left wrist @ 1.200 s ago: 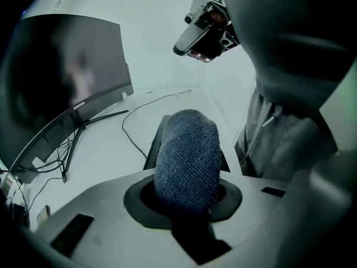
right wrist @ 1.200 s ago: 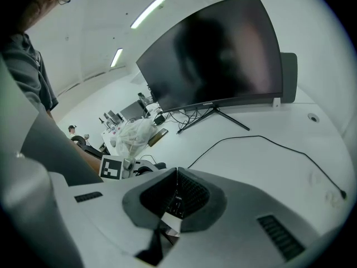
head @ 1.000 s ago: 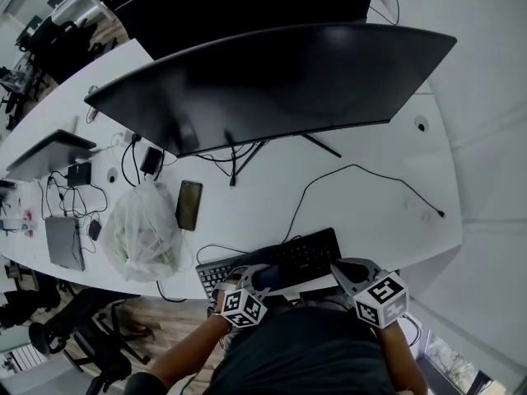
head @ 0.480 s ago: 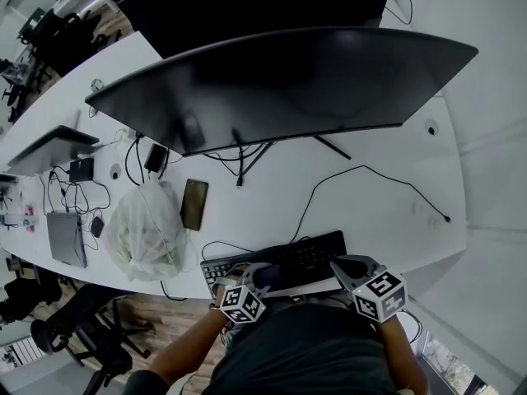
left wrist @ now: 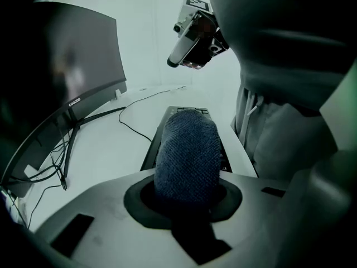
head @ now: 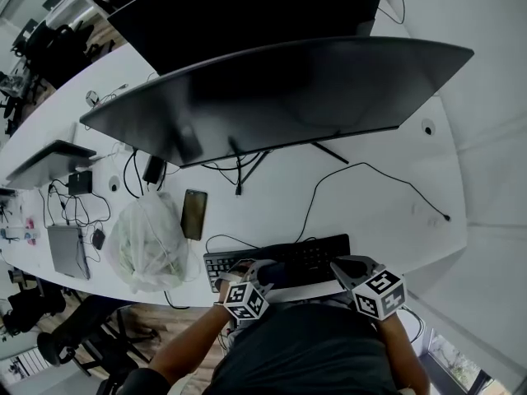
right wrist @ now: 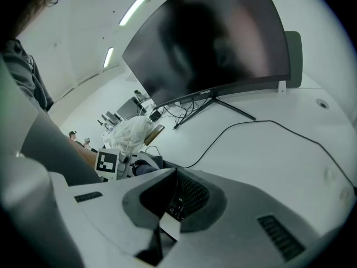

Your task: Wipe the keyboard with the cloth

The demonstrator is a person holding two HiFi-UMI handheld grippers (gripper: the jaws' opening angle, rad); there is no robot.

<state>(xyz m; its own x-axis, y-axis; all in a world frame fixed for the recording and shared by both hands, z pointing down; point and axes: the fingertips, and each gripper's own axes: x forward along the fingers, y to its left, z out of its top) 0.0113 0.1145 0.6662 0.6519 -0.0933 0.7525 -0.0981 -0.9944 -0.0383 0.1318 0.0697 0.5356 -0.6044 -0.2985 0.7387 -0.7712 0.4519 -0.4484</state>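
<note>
We found a white desk (head: 387, 212) carrying a wide curved monitor (head: 280, 97) on a splayed stand, with a second dark screen (head: 247, 6) behind it on the far side. A black phone (head: 194, 214) lay flat below the monitor's left half, just right of a crumpled translucent plastic bag (head: 146, 241). A thin black cable (head: 375, 172) trailed across the bare right part of the desk. At the left end we noted a closed grey laptop (head: 64, 250) among tangled leads. An office chair (head: 62, 340) stood on the floor near that end.
</note>
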